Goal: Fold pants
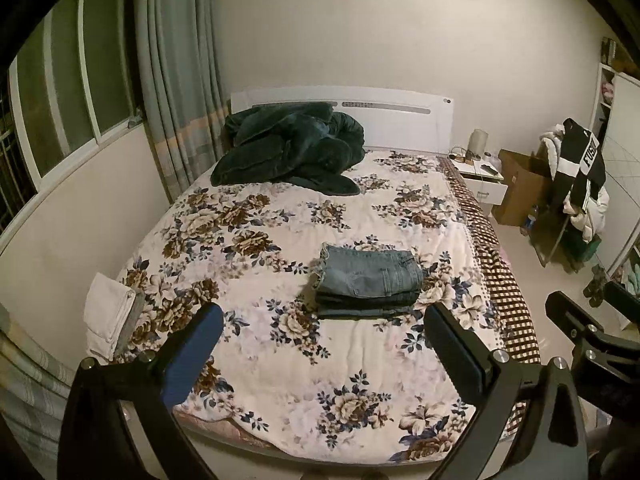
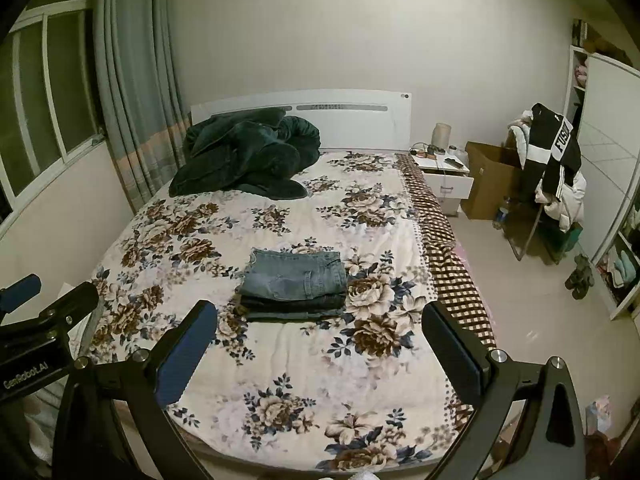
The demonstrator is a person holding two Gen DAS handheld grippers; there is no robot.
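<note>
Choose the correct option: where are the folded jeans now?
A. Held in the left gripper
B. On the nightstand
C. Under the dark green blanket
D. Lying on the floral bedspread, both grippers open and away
D: the folded jeans lie on the floral bedspread, with the left gripper and right gripper open and empty.

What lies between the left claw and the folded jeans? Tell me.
Only bare floral bedspread. In the left wrist view, the open left claw hangs short of the folded jeans, with nothing lying on the stretch between them. The right wrist view agrees.
</note>
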